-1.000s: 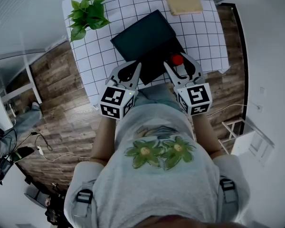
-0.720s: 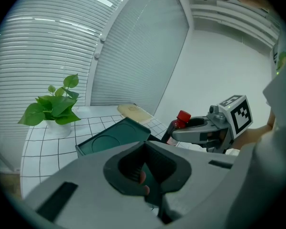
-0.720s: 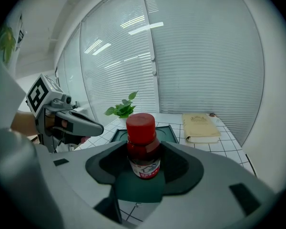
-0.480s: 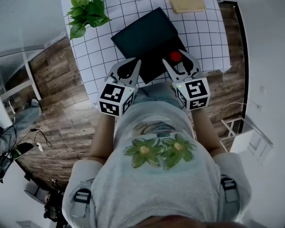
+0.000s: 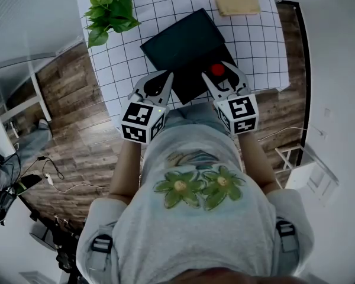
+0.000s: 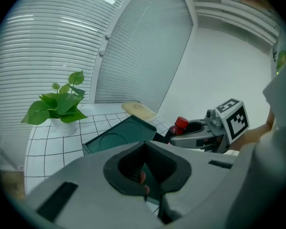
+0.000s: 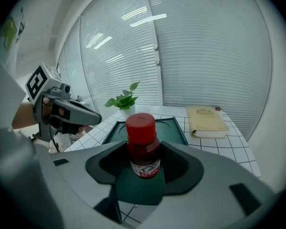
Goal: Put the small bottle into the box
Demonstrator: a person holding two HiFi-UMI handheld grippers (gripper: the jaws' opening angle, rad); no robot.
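The right claw (image 7: pixel 144 149) is clamped on the small bottle (image 7: pixel 143 142), its jaws pressing the bottle's sides below the red cap. The bottle stands upright between them, label facing the camera. Just beyond and below this claw lies the dark green box (image 7: pixel 174 127), open side up, on the white grid-patterned counter (image 7: pixel 229 144). From the head view, the bottle (image 5: pixel 218 70) hangs in the right claw (image 5: pixel 225 78) over the near edge of the box (image 5: pixel 177 43).

The left claw (image 6: pixel 144 149) has its jaws brought together at the tips, with nothing between them; a bit of the person's finger shows behind the pads. It hovers beside the right claw, over the counter's near edge, with the box (image 6: pixel 114 137) just ahead of it.

Farther out from the right claw, past the box and to its right, a tan book (image 7: pixel 207 120) lies flat. Beyond the box to the left stands a leafy potted plant (image 7: pixel 124 100).
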